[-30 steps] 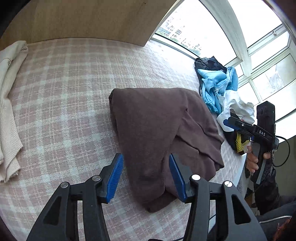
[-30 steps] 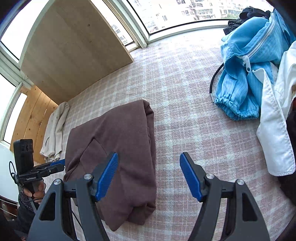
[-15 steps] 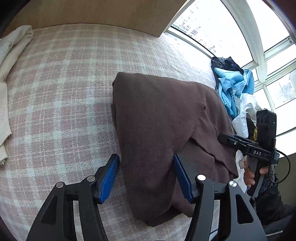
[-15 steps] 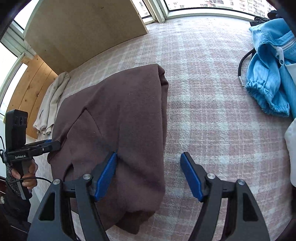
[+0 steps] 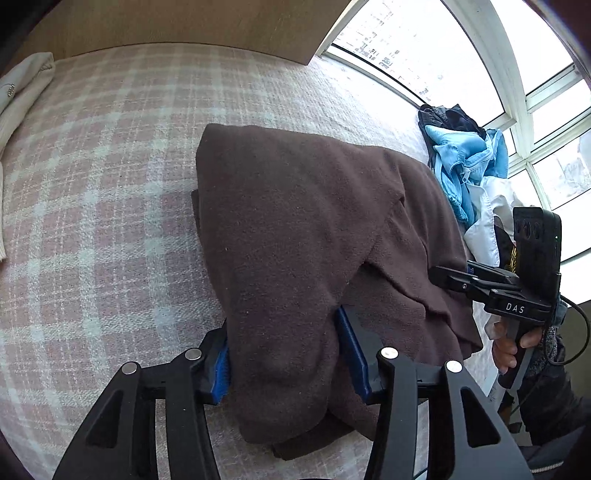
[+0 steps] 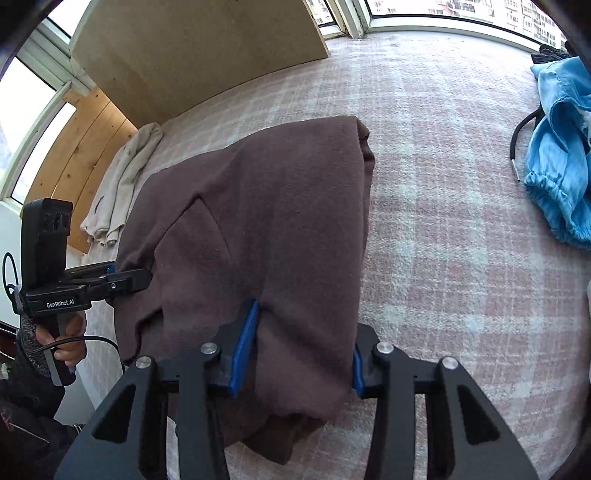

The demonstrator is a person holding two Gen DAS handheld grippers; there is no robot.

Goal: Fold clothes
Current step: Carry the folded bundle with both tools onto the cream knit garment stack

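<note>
A brown garment (image 5: pixel 295 221) lies folded on the pink plaid bed cover (image 5: pixel 110 184). My left gripper (image 5: pixel 286 360) is at the garment's near left end. Its jaws are closing, with a bunched fold of brown cloth filling the gap and both blue pads pressing on it. In the right wrist view, my right gripper (image 6: pixel 301 356) is at the near right end of the same garment (image 6: pixel 277 221). Its jaws are closing too, with the cloth gathered between the pads. Each view shows the other gripper, held in a hand, at the garment's far side edge.
A cream garment (image 5: pixel 22 92) lies along the left edge of the bed. A pile of blue, white and dark clothes (image 5: pixel 465 166) sits at the right by the window, with a black cord (image 6: pixel 517 147) beside it. A wooden board (image 5: pixel 184 26) stands at the far end.
Both grippers have come down and forward onto the near edge of the brown garment. Their jaws have narrowed from wide apart to pinching the cloth, which now bunches up between the pads.
</note>
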